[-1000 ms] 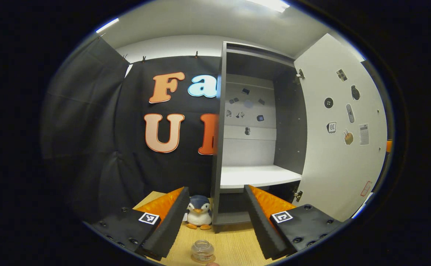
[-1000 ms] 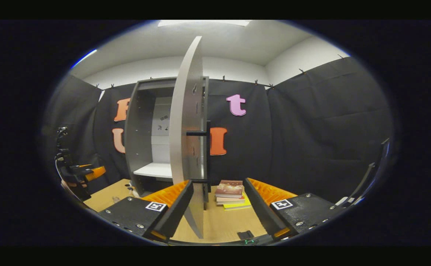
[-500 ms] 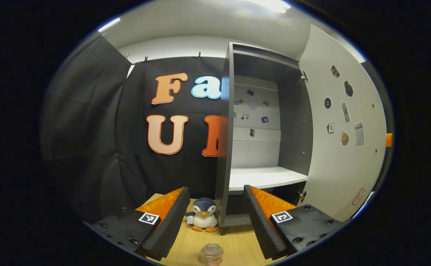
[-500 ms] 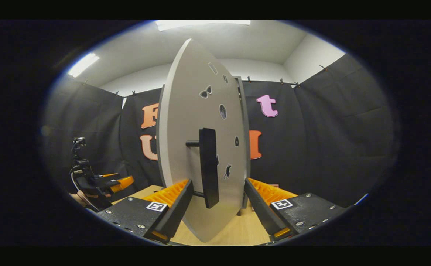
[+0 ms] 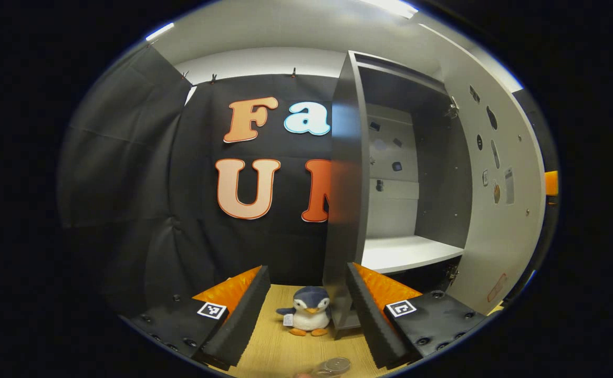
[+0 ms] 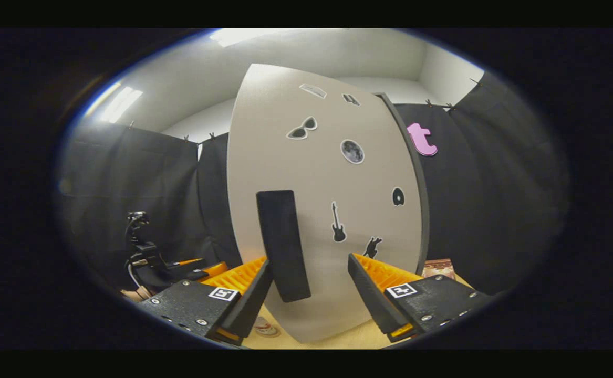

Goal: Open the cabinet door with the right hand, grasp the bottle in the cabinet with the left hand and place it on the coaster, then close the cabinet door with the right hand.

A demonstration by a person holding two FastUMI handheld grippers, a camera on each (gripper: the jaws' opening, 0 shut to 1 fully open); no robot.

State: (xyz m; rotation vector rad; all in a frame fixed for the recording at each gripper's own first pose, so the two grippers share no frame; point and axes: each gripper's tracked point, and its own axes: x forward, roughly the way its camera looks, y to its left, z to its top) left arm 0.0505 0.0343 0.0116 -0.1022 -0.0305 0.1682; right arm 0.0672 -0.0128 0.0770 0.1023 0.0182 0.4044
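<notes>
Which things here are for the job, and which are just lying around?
For the job:
cabinet
cabinet door
door handle
bottle, on the table by the left hand-held gripper
right hand-held gripper

Just lying around:
toy penguin
books

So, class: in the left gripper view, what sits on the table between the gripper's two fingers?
A plush penguin stands on the wooden table between the left gripper fingers, just left of the cabinet.

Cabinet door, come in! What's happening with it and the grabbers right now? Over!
Both grippers open: left empty over the table, right around the black handle. Cabinet door partly open, shelf bare. Bottle on the table. Toy penguin clear of the door.
</notes>
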